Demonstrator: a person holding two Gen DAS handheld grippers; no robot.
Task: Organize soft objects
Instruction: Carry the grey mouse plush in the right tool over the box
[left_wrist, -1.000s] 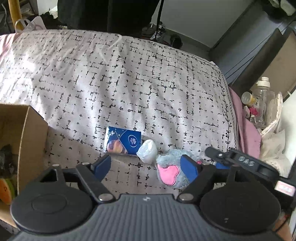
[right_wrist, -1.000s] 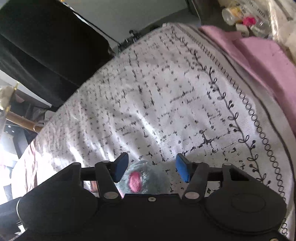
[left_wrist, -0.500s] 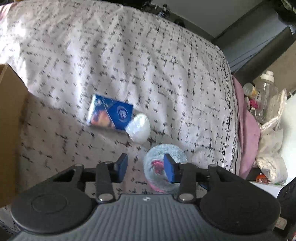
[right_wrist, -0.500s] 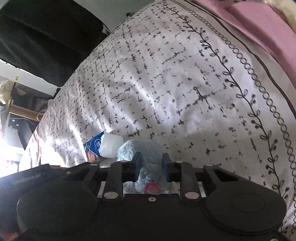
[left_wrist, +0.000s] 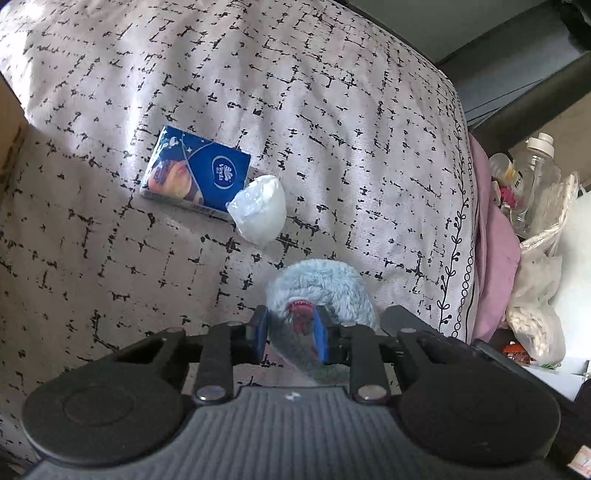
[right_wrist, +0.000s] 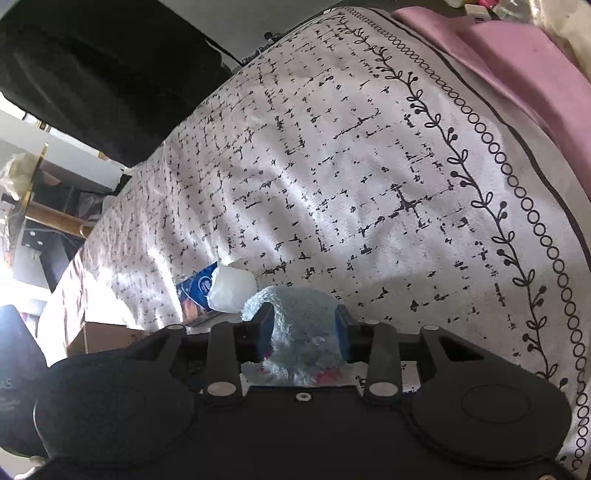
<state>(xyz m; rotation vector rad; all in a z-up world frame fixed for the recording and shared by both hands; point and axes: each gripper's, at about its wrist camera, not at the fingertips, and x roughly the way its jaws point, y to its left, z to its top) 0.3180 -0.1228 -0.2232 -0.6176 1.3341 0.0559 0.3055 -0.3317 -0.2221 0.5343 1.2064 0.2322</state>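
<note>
A fluffy light-blue plush toy (left_wrist: 325, 284) with a pink patch lies on the patterned bedspread (left_wrist: 295, 110). My left gripper (left_wrist: 290, 334) is shut on its near side. My right gripper (right_wrist: 304, 330) is shut on the same plush toy (right_wrist: 295, 306) from the other side. A blue tissue pack (left_wrist: 195, 173) and a small white soft bundle (left_wrist: 260, 208) lie just beyond the toy; both show in the right wrist view, the pack (right_wrist: 195, 288) and the bundle (right_wrist: 232, 288).
A cardboard box edge (left_wrist: 11, 122) is at the far left, also low left in the right wrist view (right_wrist: 99, 338). Plastic bottles (left_wrist: 535, 177) and white bags (left_wrist: 539, 295) crowd the bedside at right. A pink cloth (right_wrist: 535, 62) lies along the bed's edge.
Both grippers closed in on the plush toy: open around it a second ago, narrowed half a second ago, now clamped on it. The left camera moved forward over the bed.
</note>
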